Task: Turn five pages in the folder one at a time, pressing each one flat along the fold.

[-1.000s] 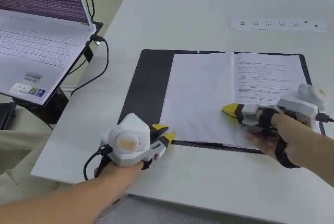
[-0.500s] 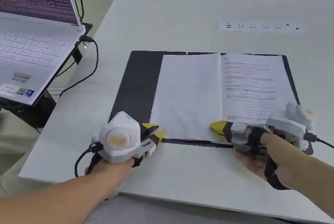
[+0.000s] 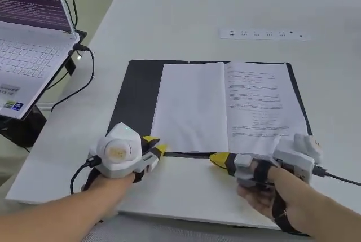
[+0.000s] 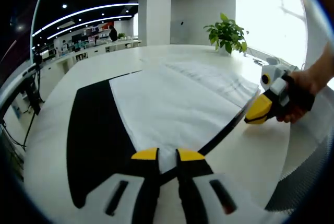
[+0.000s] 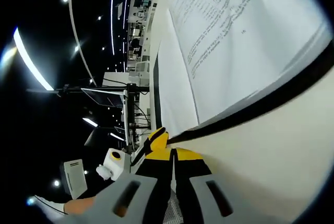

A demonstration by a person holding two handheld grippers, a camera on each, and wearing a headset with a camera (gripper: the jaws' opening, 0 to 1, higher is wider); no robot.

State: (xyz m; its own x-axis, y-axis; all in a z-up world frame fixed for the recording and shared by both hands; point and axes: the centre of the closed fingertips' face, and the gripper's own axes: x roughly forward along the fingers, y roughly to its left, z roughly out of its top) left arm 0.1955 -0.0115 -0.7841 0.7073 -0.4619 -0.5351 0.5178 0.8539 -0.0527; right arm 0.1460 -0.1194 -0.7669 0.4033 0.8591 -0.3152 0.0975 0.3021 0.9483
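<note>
Folder (image 3: 140,92) lies open and flat at the centre of the head view on the white worktop (image 3: 186,5), with its black cover exposed on the left side. A blank page (image 3: 189,109) sits left of the fold and a printed page (image 3: 256,106) sits right of it. Both lie flat, with no sheet raised.

Left tool (image 3: 156,147), lower left of the frame: jaws narrow, close together, holding nothing. Its tips rest at the folder's near edge, just beside the lower corner of the blank page. Judged purpose: a standby position beside the turned sheets, clear of the fold.

Right tool (image 3: 218,159), lower centre-right: jaws closed together, holding nothing. Its tips point toward the left of the frame, just off the folder's near edge and below the foot of the fold. Judged purpose: placed to press along the fold or to reach for the corner of the printed page. Which of the two cannot be told.

Laptop (image 3: 25,39) at upper left and power strip (image 3: 264,34) at top stand well apart from the work.

Number of pages turned cannot be established
</note>
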